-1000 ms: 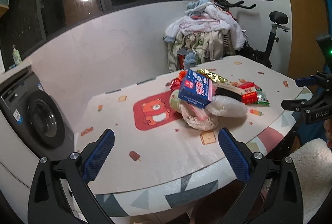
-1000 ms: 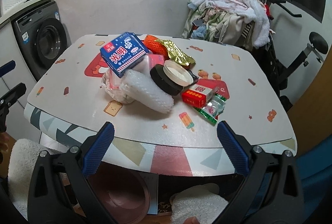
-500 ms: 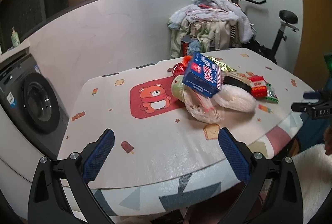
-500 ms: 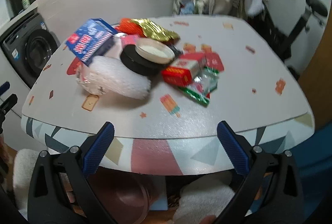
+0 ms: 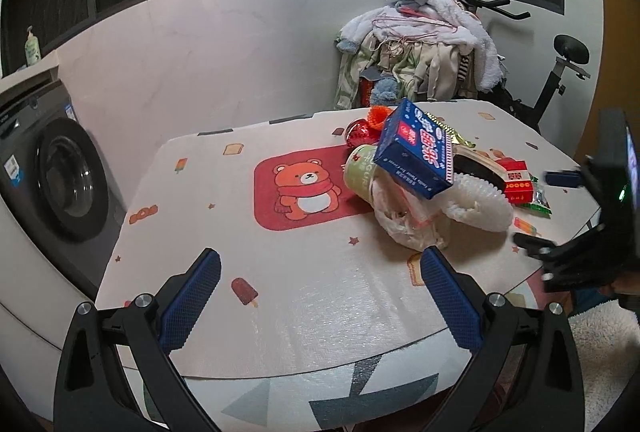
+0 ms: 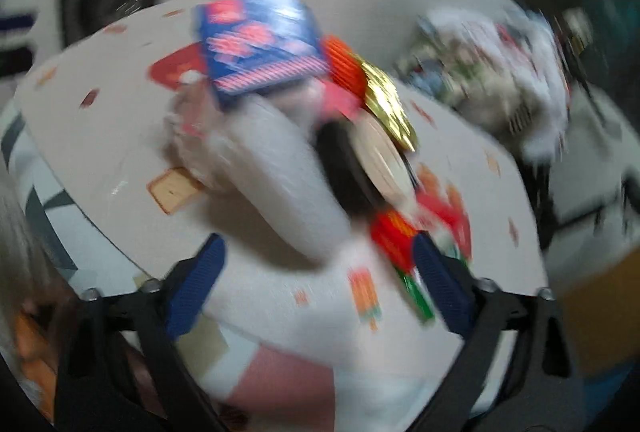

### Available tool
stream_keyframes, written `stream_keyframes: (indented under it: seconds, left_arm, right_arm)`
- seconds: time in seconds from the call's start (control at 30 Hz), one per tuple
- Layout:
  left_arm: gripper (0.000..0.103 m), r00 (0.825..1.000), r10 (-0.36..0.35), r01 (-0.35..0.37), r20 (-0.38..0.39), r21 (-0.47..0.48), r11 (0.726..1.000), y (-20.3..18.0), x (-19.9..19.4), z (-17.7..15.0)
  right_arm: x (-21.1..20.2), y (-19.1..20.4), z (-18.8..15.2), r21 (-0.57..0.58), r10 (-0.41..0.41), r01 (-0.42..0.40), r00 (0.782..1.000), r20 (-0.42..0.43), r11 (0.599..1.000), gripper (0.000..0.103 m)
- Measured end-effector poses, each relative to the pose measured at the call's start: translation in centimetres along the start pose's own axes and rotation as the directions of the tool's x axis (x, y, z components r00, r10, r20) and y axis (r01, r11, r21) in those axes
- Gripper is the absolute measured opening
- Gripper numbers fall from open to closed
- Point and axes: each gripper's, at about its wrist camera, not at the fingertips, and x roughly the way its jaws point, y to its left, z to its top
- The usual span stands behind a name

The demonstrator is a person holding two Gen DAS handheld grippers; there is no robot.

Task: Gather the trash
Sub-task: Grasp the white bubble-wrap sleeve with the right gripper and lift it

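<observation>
trash pile heaped on table: blue box tilted atop.

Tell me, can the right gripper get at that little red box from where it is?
Probably yes: the right gripper is open and empty, its jaws have just been closing, and the red box lies just ahead at the pile's near edge, nothing covering it.

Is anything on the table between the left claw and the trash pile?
Nothing visible. Only bare tablecloth lies between the open left claw and the nearest piece, the crumpled white plastic bag; the blue box rests on the pile.
</observation>
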Motion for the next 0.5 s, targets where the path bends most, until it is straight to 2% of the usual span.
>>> stream_keyframes:
  seconds: [0.1, 0.17, 0.2, 0.23, 0.27, 0.33, 0.43, 0.5]
  left_arm:
    - [0.098, 1.0, -0.005, 0.005, -0.007, -0.016, 1.0, 0.3, 0.2, 0.0]
    - [0.097, 1.0, -0.009, 0.009, -0.009, -0.026, 1.0, 0.6, 0.2, -0.1]
    - [0.097, 1.0, -0.01, 0.01, -0.01, -0.027, 1.0, 0.6, 0.2, -0.2]
    - [0.097, 1.0, -0.011, 0.011, -0.01, -0.026, 1.0, 0.7, 0.2, -0.2]
    - [0.097, 1.0, -0.013, 0.012, -0.009, -0.025, 1.0, 0.7, 0.2, -0.2]
    - [0.096, 1.0, -0.017, 0.017, -0.006, -0.023, 1.0, 0.8, 0.1, -0.3]
    - [0.096, 1.0, -0.023, 0.023, -0.004, -0.024, 0.999, 0.7, 0.1, -0.2]
    - [0.096, 0.999, -0.034, 0.034, -0.008, -0.031, 0.999, 0.6, 0.3, -0.1]
  right_arm:
    - [1.1, 3.1, 1.7, -0.16, -0.051, 0.059, 0.997, 0.057, 0.985, 0.081]
    - [2.0, 4.1, 2.4, -0.208, -0.068, 0.083, 0.995, 0.074, 0.975, 0.076]
    - [2.5, 4.3, 2.6, -0.215, -0.067, 0.081, 0.995, 0.072, 0.973, 0.069]
    - [2.9, 4.4, 2.8, -0.216, -0.06, 0.072, 0.996, 0.064, 0.974, 0.055]
    - [3.3, 4.3, 3.0, -0.205, -0.041, 0.049, 0.998, 0.046, 0.978, 0.046]
    - [3.1, 3.7, 3.0, -0.162, 0.007, -0.001, 0.999, 0.034, 0.987, 0.04]
    - [0.8, 1.9, 3.0, -0.047, 0.141, -0.138, 0.988, 0.069, 0.989, 0.038]
    - [-0.7, 0.2, 2.8, 0.045, 0.234, -0.239, 0.967, 0.1, 0.97, 0.037]
